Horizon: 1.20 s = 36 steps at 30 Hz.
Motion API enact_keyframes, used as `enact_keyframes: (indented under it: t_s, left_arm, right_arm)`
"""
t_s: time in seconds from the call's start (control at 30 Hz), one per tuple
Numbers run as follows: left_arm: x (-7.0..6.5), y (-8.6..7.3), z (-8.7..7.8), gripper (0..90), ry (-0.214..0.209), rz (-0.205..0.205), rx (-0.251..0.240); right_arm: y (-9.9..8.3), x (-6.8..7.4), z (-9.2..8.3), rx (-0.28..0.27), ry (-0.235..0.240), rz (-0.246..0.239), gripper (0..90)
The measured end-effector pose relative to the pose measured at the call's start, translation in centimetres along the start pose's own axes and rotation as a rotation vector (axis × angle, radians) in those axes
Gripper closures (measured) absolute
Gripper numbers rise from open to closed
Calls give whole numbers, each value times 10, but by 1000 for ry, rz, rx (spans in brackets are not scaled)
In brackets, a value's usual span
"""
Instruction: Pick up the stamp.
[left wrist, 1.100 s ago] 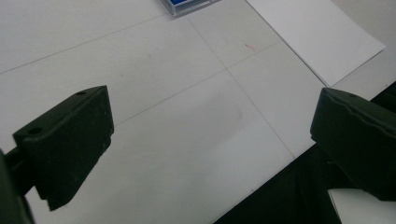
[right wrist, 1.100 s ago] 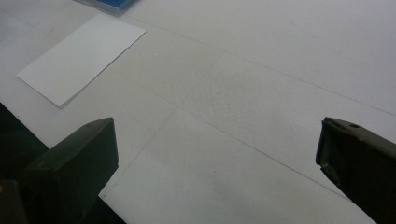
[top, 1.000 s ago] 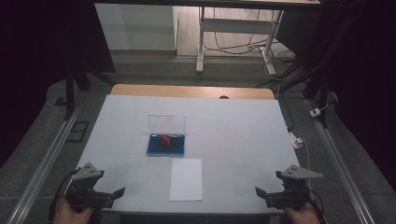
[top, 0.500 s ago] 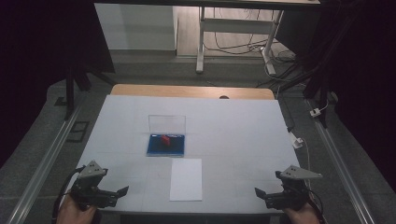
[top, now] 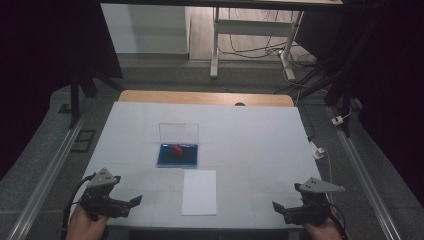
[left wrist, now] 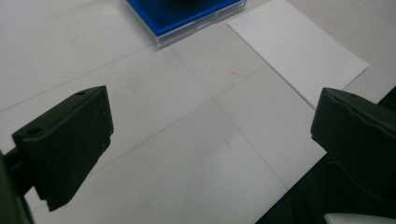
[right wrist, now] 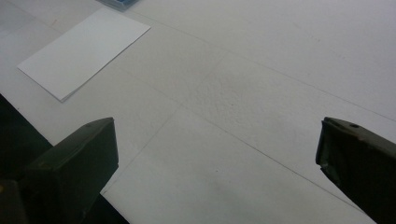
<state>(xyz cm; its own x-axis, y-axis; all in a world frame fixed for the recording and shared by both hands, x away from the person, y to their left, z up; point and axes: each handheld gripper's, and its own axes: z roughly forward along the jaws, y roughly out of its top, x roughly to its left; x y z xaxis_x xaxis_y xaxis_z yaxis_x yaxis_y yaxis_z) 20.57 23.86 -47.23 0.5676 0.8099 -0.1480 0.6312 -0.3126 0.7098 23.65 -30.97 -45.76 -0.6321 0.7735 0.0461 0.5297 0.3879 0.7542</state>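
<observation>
A lab or test room, dim and bare: white-topped table [top: 250,135] on a grey carpeted floor [top: 45,150], metal rails [top: 42,172] along both sides, dark curtains [top: 45,45] around, loose cables [top: 260,47] under a metal-legged desk [top: 216,45] behind.

A white sheet of paper [top: 199,192] lies flat near the table's front edge, just before a blue open case [top: 177,155].

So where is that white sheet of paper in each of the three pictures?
High view: the white sheet of paper lies near the table's front edge, just in front of the blue case.
Left gripper view: upper right.
Right gripper view: upper left.
Shared landmark: the blue case beside one short edge.
</observation>
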Motion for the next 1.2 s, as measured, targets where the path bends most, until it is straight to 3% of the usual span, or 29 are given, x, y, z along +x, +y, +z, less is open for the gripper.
enact_keyframes:
  t_s: [0.3,0.57,1.2]
  left_arm:
    - [3,7,9,0,-40,21,-35]
    - [3,18,21,0,-39,54,-45]
    - [3,46,55,0,-48,89,-39]
  right_arm:
    - [0,0,0,2,4,0,0]
    - [0,0,0,1,5,0,0]
    - [0,0,0,6,4,-1,0]
